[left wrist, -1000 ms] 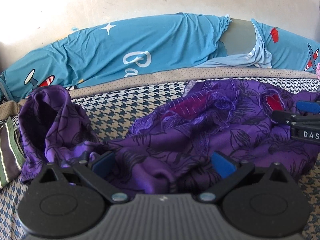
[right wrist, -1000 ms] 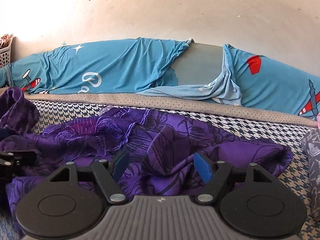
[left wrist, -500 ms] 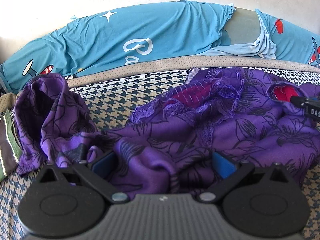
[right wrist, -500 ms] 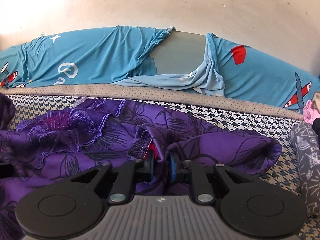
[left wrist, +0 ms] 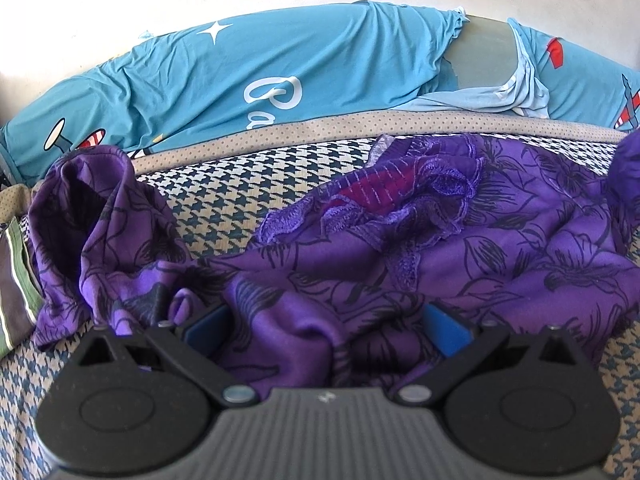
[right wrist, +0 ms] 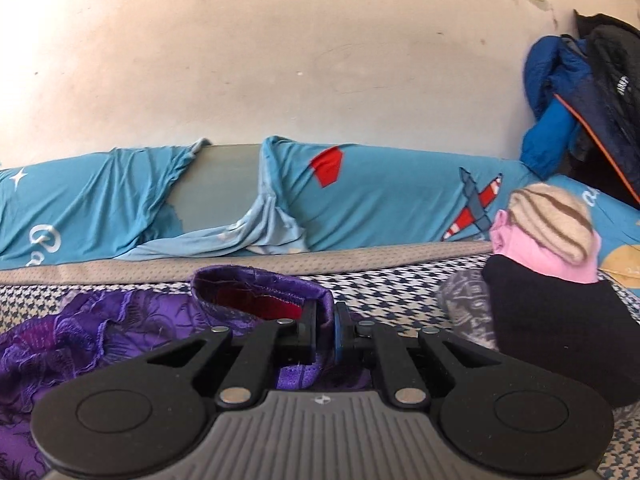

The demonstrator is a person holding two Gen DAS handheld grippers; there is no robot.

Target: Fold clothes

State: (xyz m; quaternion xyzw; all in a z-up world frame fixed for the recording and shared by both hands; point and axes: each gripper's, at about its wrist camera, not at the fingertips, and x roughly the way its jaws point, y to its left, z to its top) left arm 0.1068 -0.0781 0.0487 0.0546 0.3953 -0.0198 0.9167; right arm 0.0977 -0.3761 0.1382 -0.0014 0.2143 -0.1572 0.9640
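I am seeing one purple garment (left wrist: 460, 248) lying on the bed (left wrist: 224, 196). My right gripper (right wrist: 325, 330), having just closed, is clenching its hem; my left gripper (left wrist: 326, 326) is gaping, cloth bunching between.

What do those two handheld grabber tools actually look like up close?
Both look alike. The left gripper and right gripper each have a grey ribbed plastic body with a small white logo, two round black discs at its sides, and black linkage arms on silver rivets. Their fingers carry bright blue pads. No cables, hands or sleeves show.
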